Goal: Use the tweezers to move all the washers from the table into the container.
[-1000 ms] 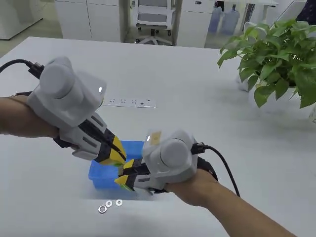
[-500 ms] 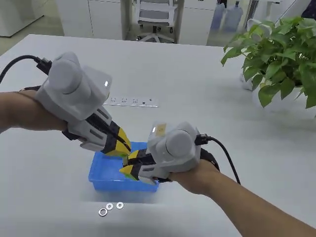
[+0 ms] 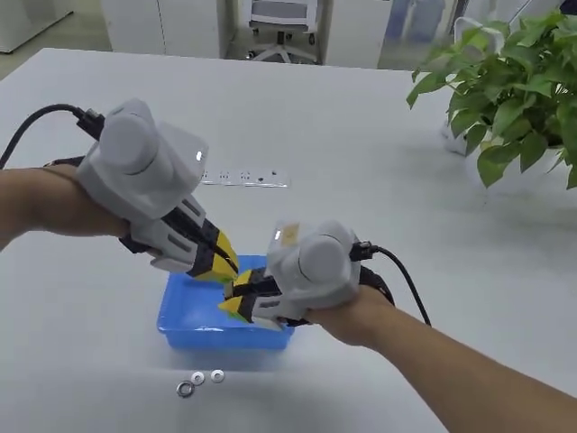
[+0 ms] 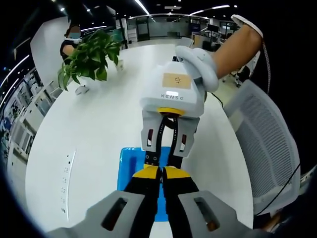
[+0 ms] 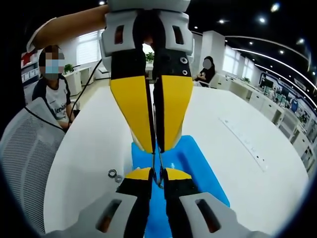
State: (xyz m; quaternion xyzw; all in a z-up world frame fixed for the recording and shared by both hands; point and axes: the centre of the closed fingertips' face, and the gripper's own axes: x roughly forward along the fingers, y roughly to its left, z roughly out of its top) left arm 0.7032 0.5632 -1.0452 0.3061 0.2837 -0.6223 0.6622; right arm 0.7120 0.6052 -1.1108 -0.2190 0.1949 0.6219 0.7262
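Observation:
Three small metal washers [image 3: 198, 380] lie on the white table just in front of the blue container [image 3: 180, 323]; they also show as washers [image 5: 115, 175] beside the container [image 5: 203, 171]. My left gripper [image 3: 224, 267] and right gripper [image 3: 234, 305] meet tip to tip above the container, both shut. In the right gripper view a thin metal pair of tweezers [image 5: 159, 161] runs from the left gripper's yellow jaws down into my right gripper [image 5: 157, 174]. In the left gripper view, my left gripper [image 4: 161, 173] points at the right gripper's black fingers [image 4: 151, 144] over the container [image 4: 128, 166].
A white power strip [image 3: 243, 178] lies flat on the table behind the grippers. A leafy potted plant [image 3: 514, 99] stands at the far right. Cables trail from both grippers. People sit off the table's edge in the right gripper view.
The head camera has shifted a little. Both grippers stay tip to tip and have drifted slightly further over the container. The washers have not moved.

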